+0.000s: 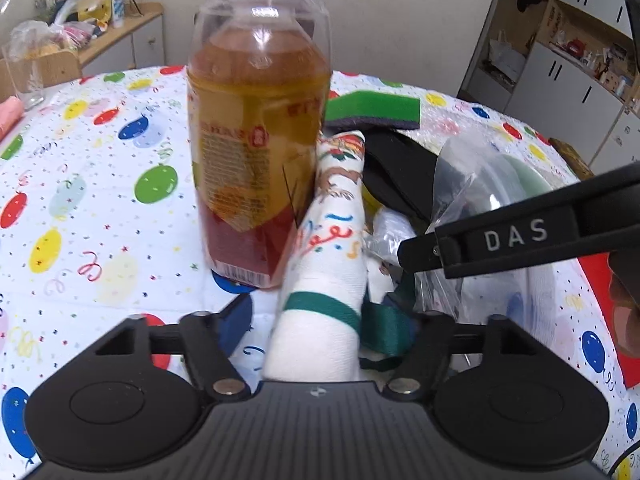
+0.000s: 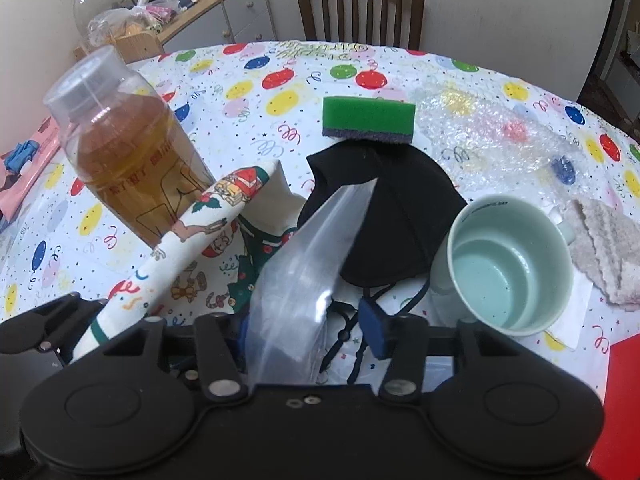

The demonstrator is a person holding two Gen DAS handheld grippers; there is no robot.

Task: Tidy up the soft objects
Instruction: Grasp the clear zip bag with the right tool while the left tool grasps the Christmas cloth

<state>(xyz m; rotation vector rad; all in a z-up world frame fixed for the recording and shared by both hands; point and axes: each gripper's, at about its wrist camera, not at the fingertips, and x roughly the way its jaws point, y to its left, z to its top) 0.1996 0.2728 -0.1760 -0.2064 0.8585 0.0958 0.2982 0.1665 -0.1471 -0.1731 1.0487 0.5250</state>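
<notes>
A rolled white cloth with festive prints and a green band (image 1: pixel 324 280) runs out from between the fingers of my left gripper (image 1: pixel 320 316) and leans on a bottle. The jaws stand around it with a gap on the left side, so it is open. My right gripper (image 2: pixel 306 328) is open around a clear plastic bag (image 2: pixel 312 256) that sticks up between its fingers; a gap shows beside the right pad (image 2: pixel 372 330). A black face mask (image 2: pixel 392 216) lies behind the bag. Beyond it sit a green sponge (image 2: pixel 368 120), bubble wrap (image 2: pixel 492 132) and a fluffy beige cloth (image 2: pixel 608 256).
A tall bottle of amber liquid (image 1: pixel 256 132) stands just ahead of the left gripper. A pale green mug (image 2: pixel 508 264) sits right of the bag. The balloon-print tablecloth (image 2: pixel 280 92) covers the table. A wooden chair (image 2: pixel 360 4) stands behind it, a red sheet (image 2: pixel 624 400) at right.
</notes>
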